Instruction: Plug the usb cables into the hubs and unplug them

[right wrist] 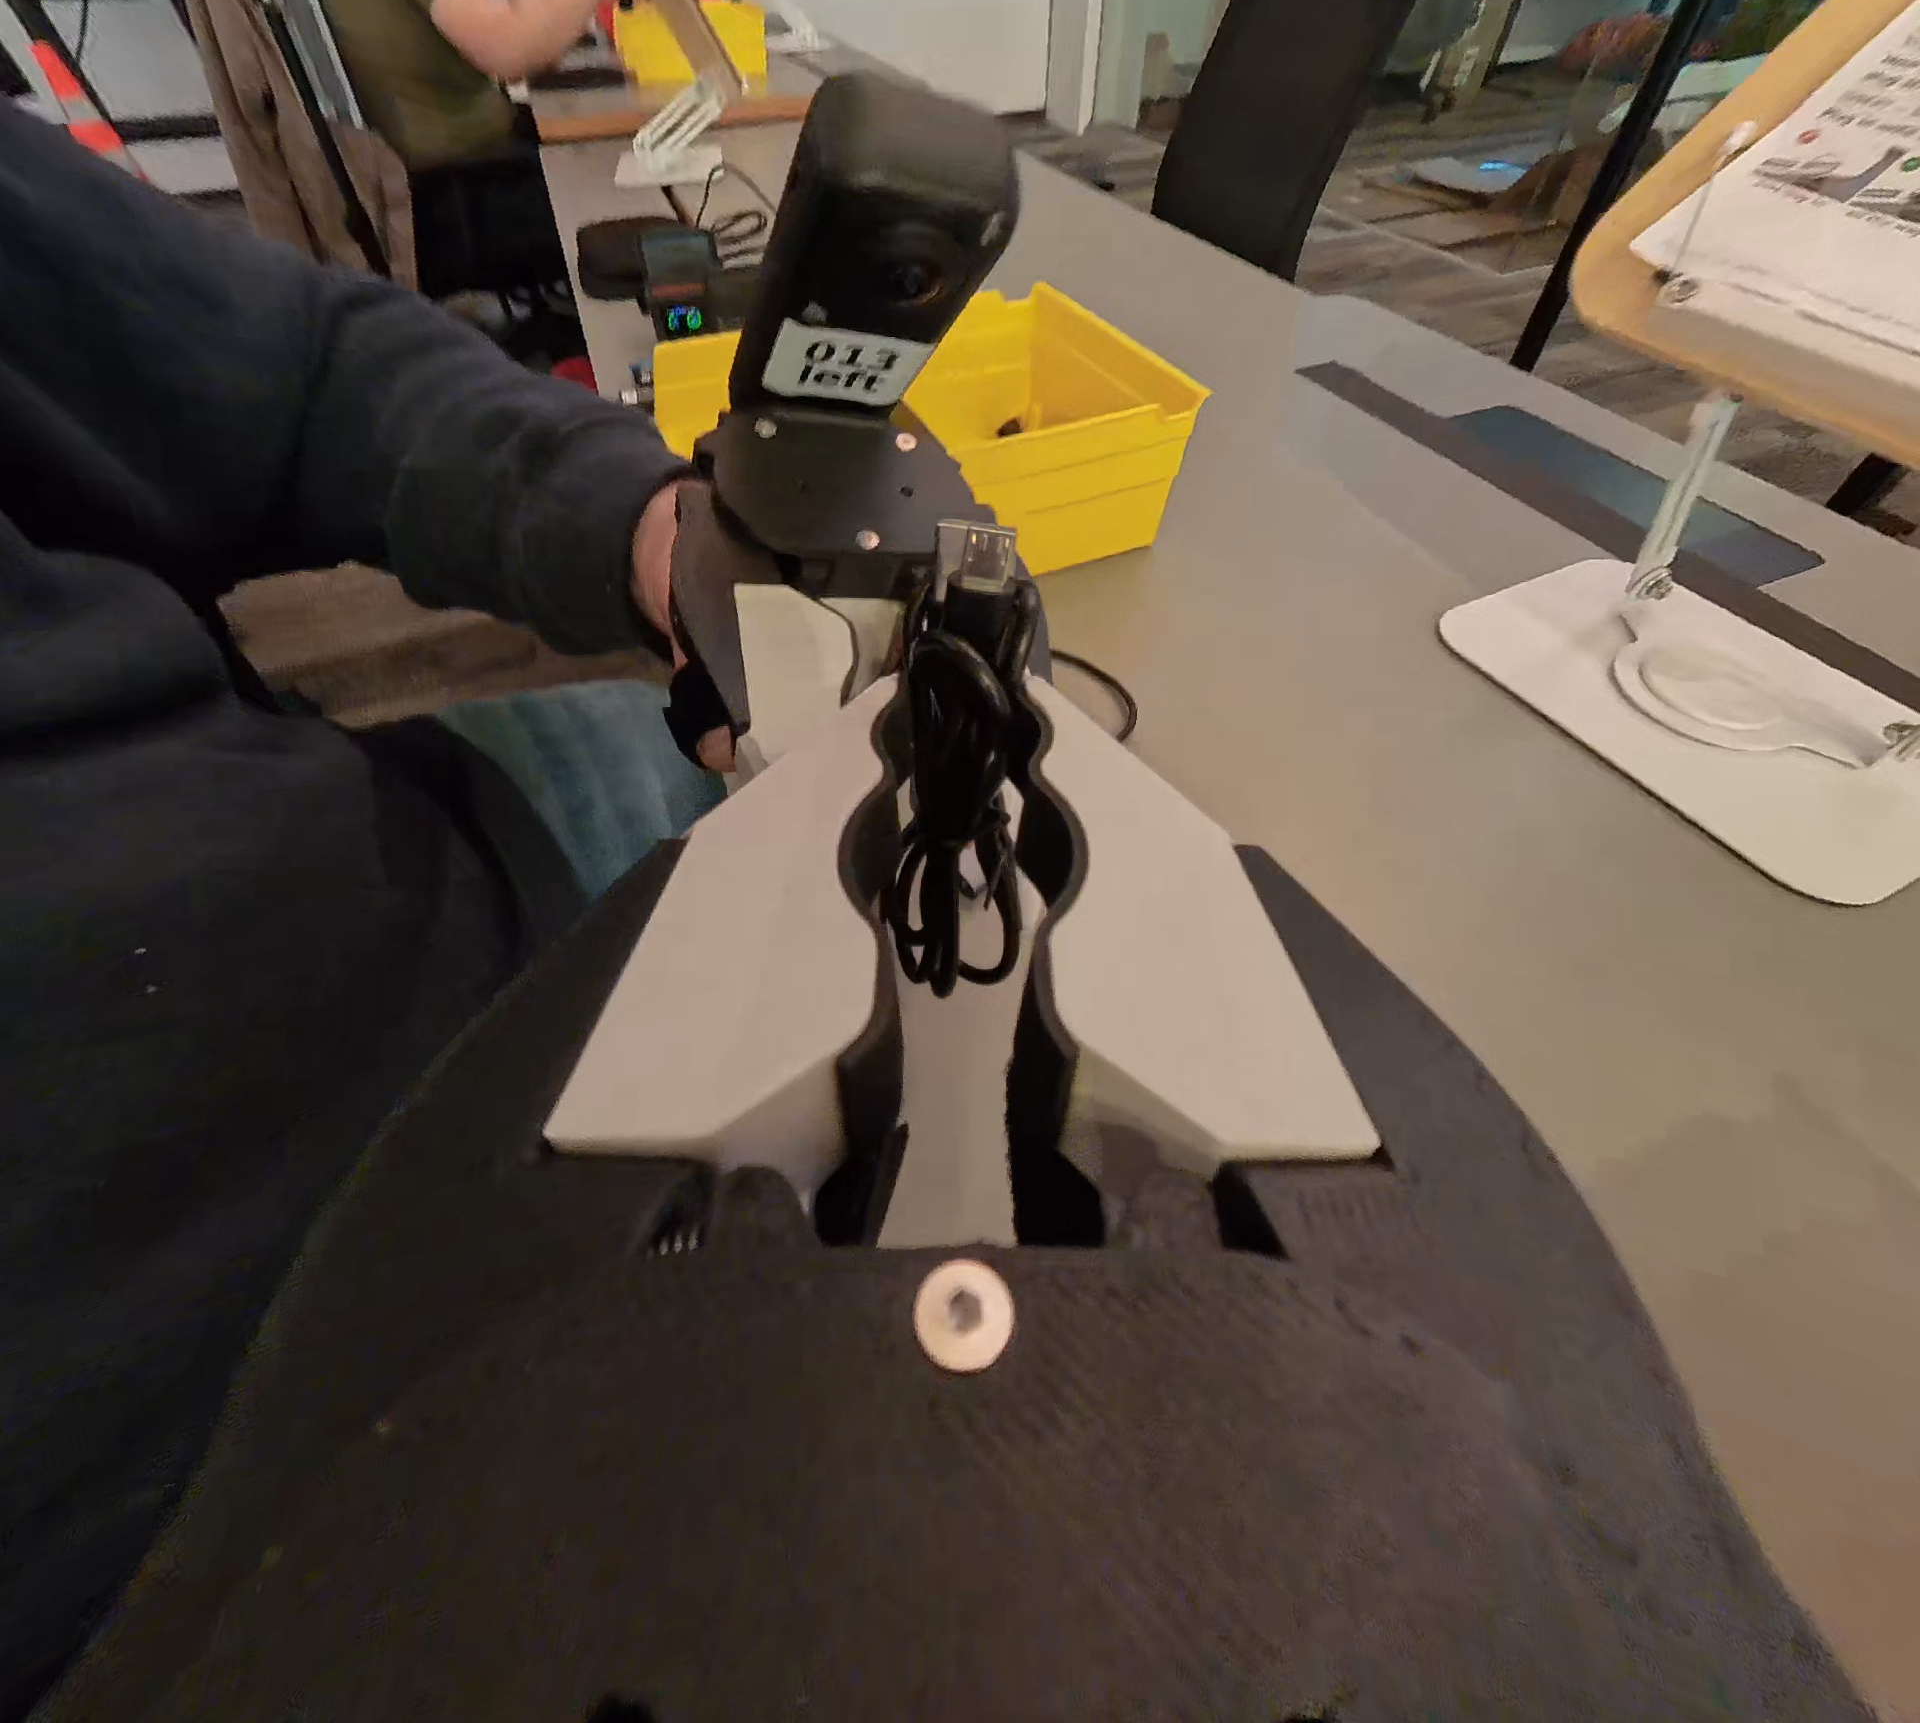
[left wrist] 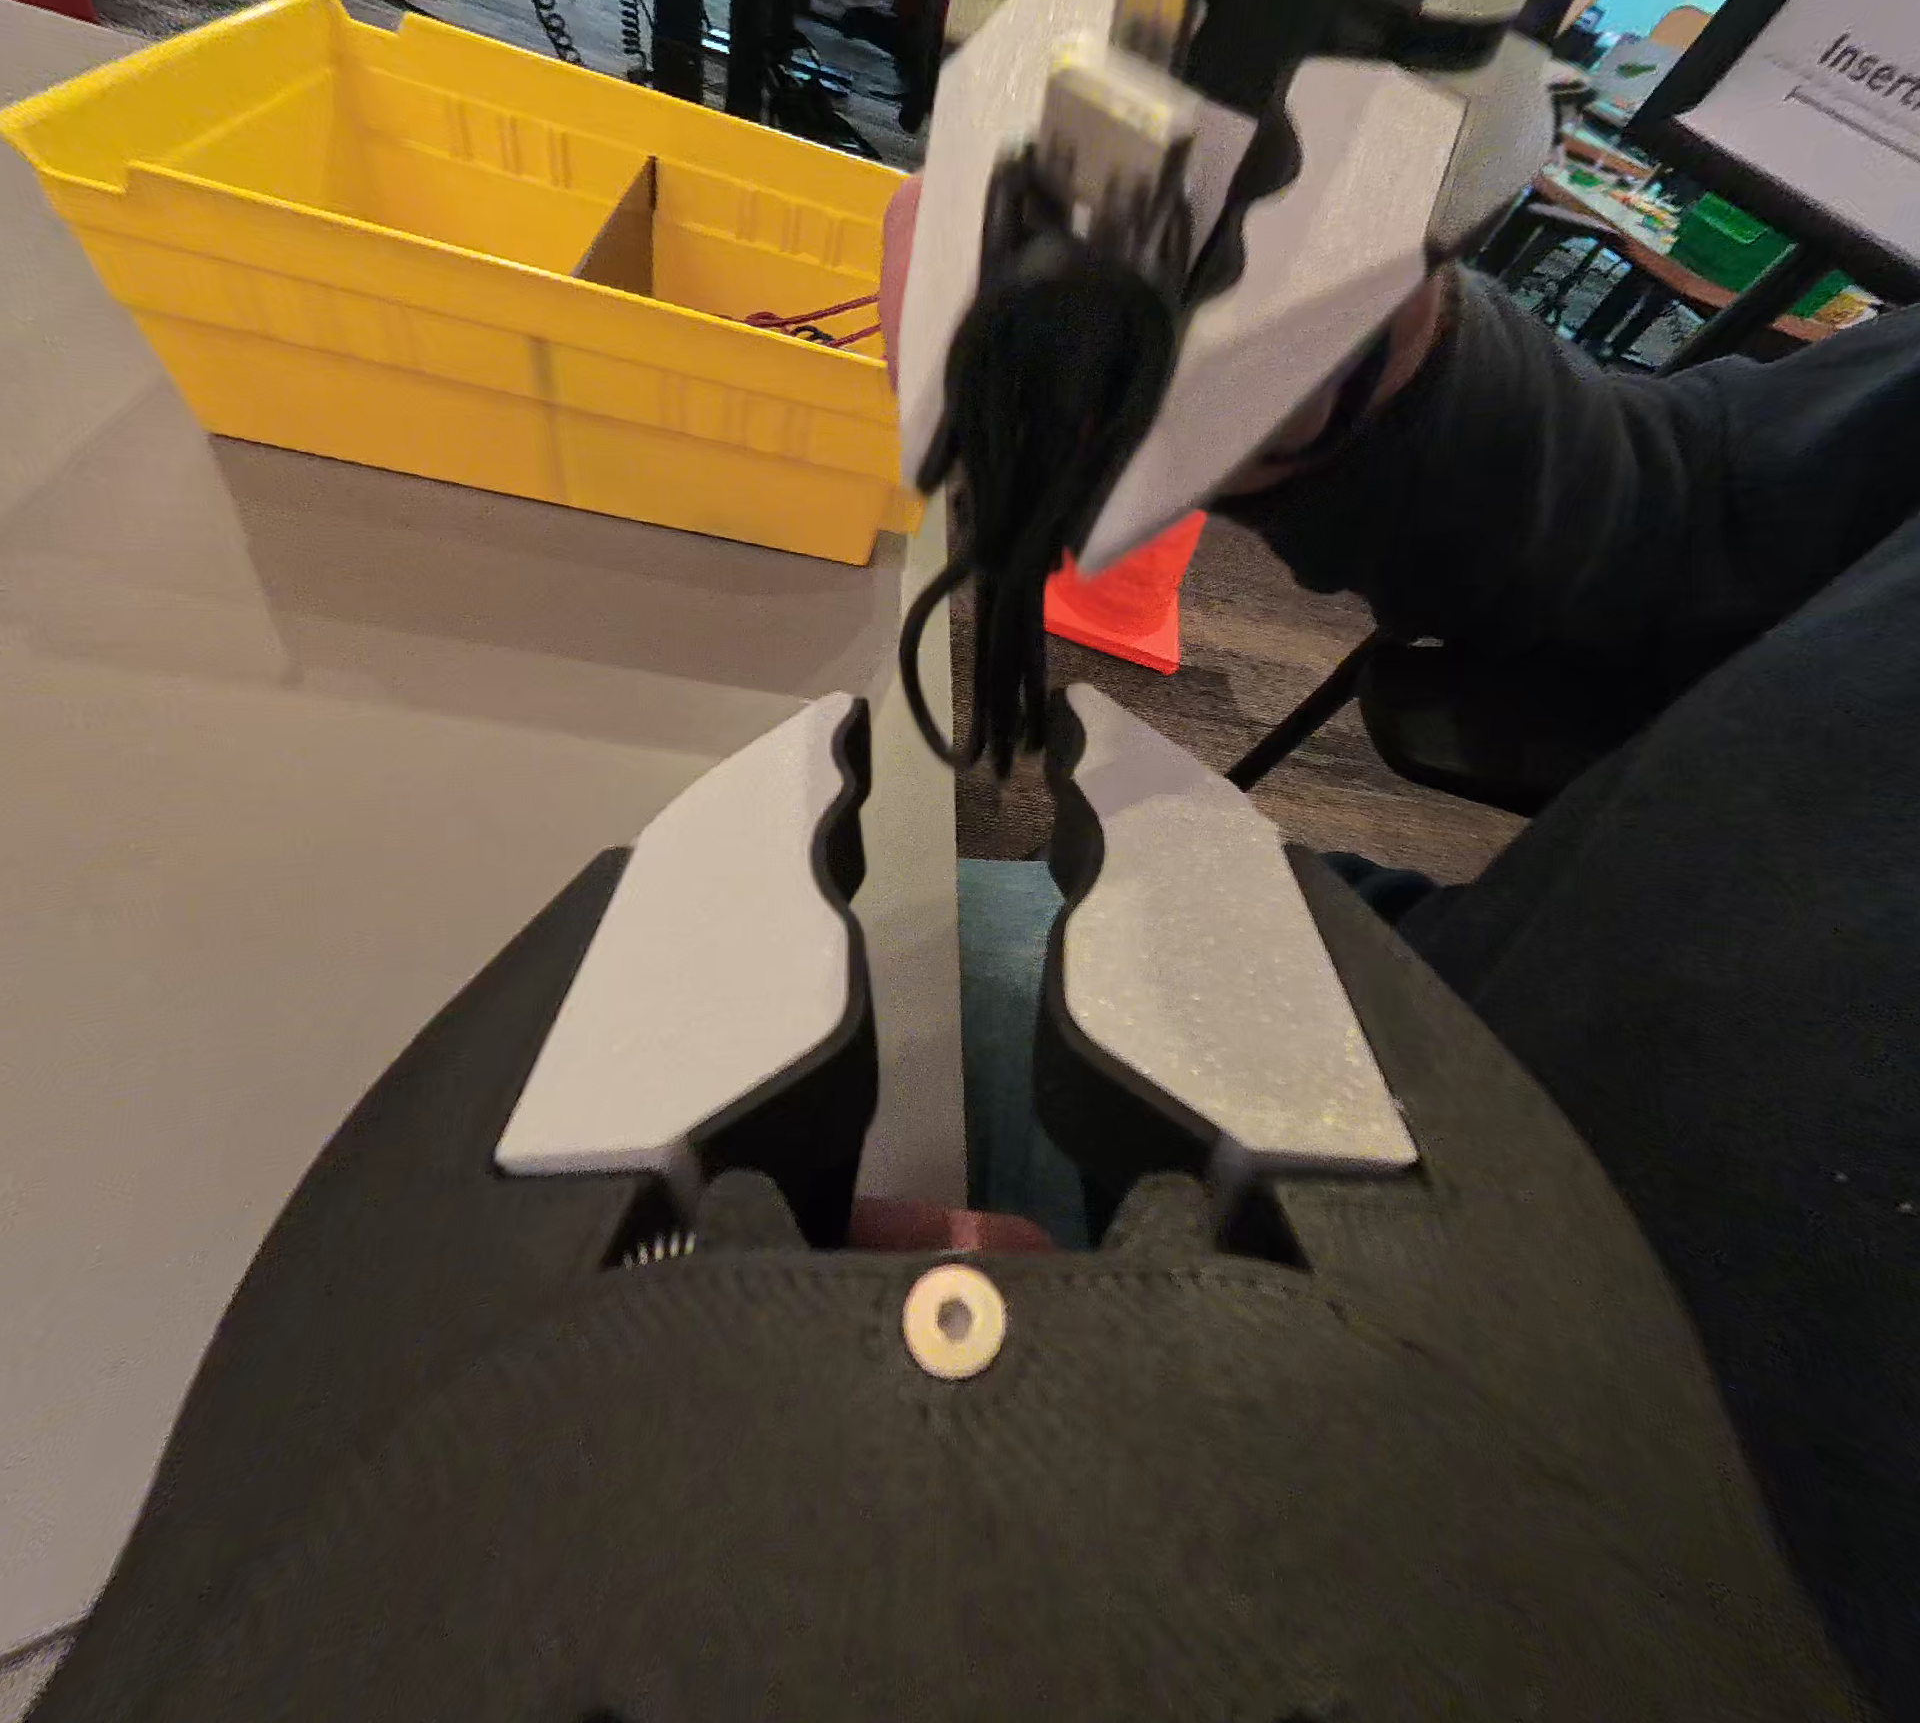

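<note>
A coiled bundle of black USB cables (right wrist: 956, 790) with metal plugs (right wrist: 971, 556) at its top is clamped between my right gripper's (right wrist: 961, 707) fingers, held up above the grey table's near edge. In the left wrist view the same bundle (left wrist: 1049, 426) hangs from the right gripper's grey fingers (left wrist: 966, 239), plugs (left wrist: 1117, 104) uppermost. My left gripper (left wrist: 966, 723) is open just below it, and the bundle's lowest loops dangle between its fingertips without being pinched. The left gripper with its camera (right wrist: 883, 250) shows right behind the bundle. No hub is in view.
A yellow divided bin (left wrist: 416, 271) stands on the grey table (left wrist: 312, 738) ahead left, with a red cable (left wrist: 821, 323) in it; it also shows in the right wrist view (right wrist: 1081, 437). A document stand's white base (right wrist: 1558, 686) stands at the right. An orange cone (left wrist: 1132, 593) is on the floor. Spacing between my two grippers at the tips: around 6 centimeters.
</note>
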The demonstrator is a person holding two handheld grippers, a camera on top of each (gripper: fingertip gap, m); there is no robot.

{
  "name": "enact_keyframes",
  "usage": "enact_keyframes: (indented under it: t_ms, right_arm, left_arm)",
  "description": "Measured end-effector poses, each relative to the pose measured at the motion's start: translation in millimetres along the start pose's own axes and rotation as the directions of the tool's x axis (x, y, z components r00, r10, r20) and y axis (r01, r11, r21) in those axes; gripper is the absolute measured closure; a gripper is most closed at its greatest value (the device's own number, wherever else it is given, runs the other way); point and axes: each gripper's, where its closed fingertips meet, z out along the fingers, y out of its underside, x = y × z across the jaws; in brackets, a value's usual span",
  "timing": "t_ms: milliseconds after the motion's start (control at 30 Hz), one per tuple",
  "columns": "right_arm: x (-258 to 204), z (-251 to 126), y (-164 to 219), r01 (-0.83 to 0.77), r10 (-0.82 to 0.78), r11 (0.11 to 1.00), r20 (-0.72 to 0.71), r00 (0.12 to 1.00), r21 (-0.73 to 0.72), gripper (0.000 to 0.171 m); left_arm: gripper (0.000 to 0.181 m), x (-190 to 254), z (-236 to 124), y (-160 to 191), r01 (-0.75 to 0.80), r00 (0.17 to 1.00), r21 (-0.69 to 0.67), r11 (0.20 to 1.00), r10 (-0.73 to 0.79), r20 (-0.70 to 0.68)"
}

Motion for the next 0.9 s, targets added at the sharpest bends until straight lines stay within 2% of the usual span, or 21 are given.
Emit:
enact_keyframes:
  t_ms: [133, 233, 300, 400, 500, 600, 800, 900]
  right_arm:
    - [16.2, -26.2, -11.4, 0.027, -0.026, 1.0, -0.079, 0.997, 0.012, 0.158]
    - [39.9, -64.4, -22.9, 0.057, -0.053, 0.998, -0.191, 0.98, 0.017, 0.157]
    - [65.4, -95.9, -18.2, 0.092, -0.106, 0.994, -0.313, 0.944, -0.059, 0.157]
    - [106.8, -145.0, 8.3, 0.102, -0.23, 0.956, -0.488, 0.842, -0.274, 0.157]
    - [133.5, -183.9, 39.8, 0.034, -0.294, 0.904, -0.562, 0.773, -0.426, 0.157]
    - [150.3, -208.6, 78.3, -0.063, -0.312, 0.843, -0.58, 0.753, -0.535, 0.156]
    - [170.9, -221.7, 155.7, -0.184, -0.355, 0.67, -0.528, 0.771, -0.719, 0.154]
    - [170.4, -206.3, 183.0, -0.227, -0.255, 0.668, -0.505, 0.825, -0.709, 0.143]
  left_arm:
    - [0.154, -11.4, -9.8, 1.3, -0.035, 0.996, 0.004, 0.999, 0.035, 0.085]
    - [0.164, -20.8, -19.3, 5.2, -0.055, 0.986, -0.018, 0.998, 0.057, 0.156]
    - [0.165, -32.6, -26.1, 12.6, -0.06, 0.971, -0.064, 0.996, 0.073, 0.229]
    - [0.164, -43.1, -36.7, 21.0, -0.049, 0.955, -0.086, 0.995, 0.072, 0.289]
    - [0.162, -50.0, -46.0, 28.6, -0.048, 0.939, -0.112, 0.993, 0.083, 0.333]
    - [0.161, -53.6, -52.2, 33.5, -0.046, 0.931, -0.128, 0.991, 0.089, 0.353]
    - [0.161, -60.4, -56.8, 39.4, -0.059, 0.918, -0.163, 0.985, 0.117, 0.379]
    - [0.159, -62.8, -58.1, 41.3, -0.062, 0.914, -0.178, 0.982, 0.127, 0.386]
